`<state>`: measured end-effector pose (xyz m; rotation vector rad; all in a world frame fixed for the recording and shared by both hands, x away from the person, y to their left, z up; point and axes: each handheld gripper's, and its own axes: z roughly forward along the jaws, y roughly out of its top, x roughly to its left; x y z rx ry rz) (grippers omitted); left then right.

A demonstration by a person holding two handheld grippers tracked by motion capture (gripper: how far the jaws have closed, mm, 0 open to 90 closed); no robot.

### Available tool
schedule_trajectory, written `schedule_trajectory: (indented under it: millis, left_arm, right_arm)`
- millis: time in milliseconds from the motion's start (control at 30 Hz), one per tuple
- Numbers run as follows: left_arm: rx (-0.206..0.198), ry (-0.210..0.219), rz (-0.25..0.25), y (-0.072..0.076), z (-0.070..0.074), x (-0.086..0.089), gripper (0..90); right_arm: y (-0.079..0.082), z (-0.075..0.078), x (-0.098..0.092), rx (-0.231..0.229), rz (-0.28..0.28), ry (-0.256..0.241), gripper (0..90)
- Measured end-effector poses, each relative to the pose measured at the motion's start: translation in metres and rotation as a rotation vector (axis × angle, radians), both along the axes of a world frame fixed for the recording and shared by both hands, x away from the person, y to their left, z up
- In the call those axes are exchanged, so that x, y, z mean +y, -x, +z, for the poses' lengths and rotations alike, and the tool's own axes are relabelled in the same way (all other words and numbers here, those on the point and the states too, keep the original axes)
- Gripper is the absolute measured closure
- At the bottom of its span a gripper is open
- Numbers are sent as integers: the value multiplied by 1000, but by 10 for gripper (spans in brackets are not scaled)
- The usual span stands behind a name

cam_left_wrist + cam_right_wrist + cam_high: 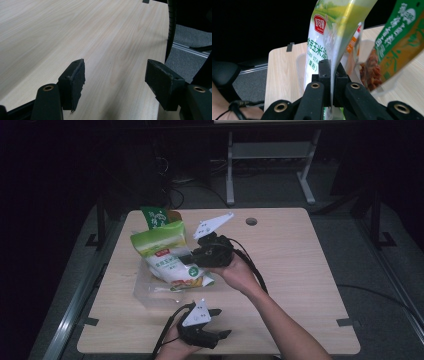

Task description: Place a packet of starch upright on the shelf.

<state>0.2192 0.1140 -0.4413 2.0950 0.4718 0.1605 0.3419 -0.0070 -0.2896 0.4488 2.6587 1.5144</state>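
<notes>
Right tool (331, 82) is clamped on the edge seam of the white-green pouch (172, 260) lying mid-counter (300, 270) over a clear tray, left tool (115, 85) gaping and idle; pouch looks soft, slick, powder-heavy, so grip the flat seam

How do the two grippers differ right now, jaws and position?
The right gripper has its jaws shut on the white-and-green starch bag, held up over the table; the left gripper has its jaws wide apart with nothing between them. The right one is out at mid-table beside the bags; the left sits low near the table's near edge. Both have black jaws and a grey three-cornered plate.
</notes>
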Motion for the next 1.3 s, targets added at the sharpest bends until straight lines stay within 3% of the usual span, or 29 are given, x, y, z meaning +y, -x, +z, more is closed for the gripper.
schedule_trajectory:
  millis: [200, 433, 900, 1067, 1300]
  left_arm:
    - [9, 6, 2, 3, -2, 3, 317]
    - [9, 1, -3, 5, -4, 6, 315]
    - [7, 9, -10, 7, -6, 6, 313]
    - [5, 9, -12, 8, -6, 6, 313]
    - [6, 11, -13, 7, -6, 7, 312]
  right_arm:
    - [-6, -3, 23, 11, 11, -5, 879]
    - [-11, -20, 52, 50, 28, 13, 879]
    - [-17, -62, 72, 122, 38, 101, 875]
    - [-18, -61, 71, 120, 43, 103, 856]
    - [-21, -54, 85, 110, 87, 178, 767]
